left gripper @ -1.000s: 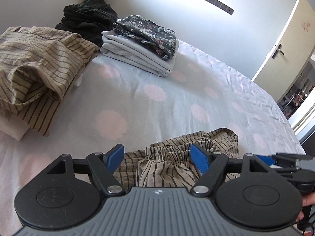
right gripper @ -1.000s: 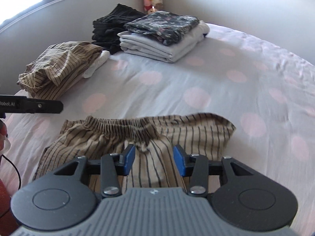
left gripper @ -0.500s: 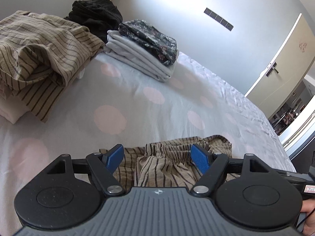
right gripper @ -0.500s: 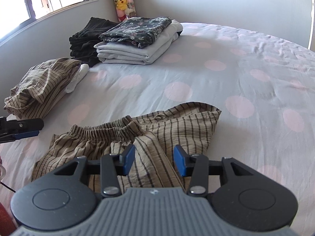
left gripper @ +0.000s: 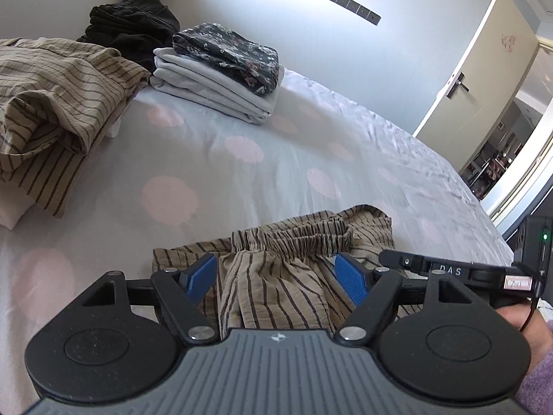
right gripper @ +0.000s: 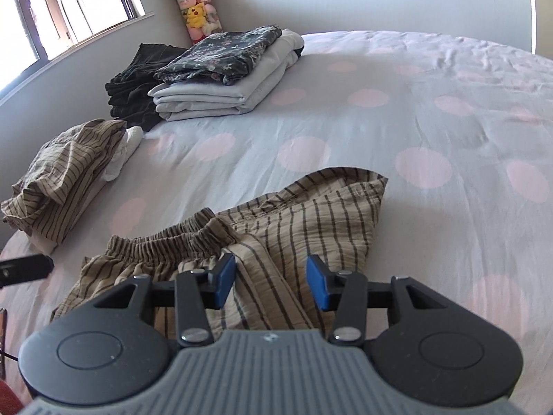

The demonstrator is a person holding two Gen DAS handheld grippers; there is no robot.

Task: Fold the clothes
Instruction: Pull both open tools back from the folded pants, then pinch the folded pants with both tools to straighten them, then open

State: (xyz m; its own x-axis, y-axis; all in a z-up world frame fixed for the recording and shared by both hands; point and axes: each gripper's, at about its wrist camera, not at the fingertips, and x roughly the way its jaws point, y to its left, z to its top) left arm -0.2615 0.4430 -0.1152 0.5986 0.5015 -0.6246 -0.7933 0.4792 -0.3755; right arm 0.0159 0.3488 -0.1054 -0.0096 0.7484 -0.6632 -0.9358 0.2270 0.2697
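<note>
Tan shorts with dark stripes lie crumpled on the bed sheet, gathered waistband facing away from me. My left gripper hovers open over their left half, the blue pads wide apart and clear of the cloth. At the right edge of that view a hand holds the other tool, one finger reaching over the shorts. In the right wrist view my right gripper stands open over a raised fold of the shorts. The fold runs between the pads, which do not press it.
At the far side of the bed sit a folded grey stack with a floral piece on top, a black pile and a rumpled striped garment. Plush toys stand in the corner. A door is ajar at right.
My right gripper has rolled and sunk a little closer to the shorts. The left view has tilted slightly. The shorts lie where they were.
</note>
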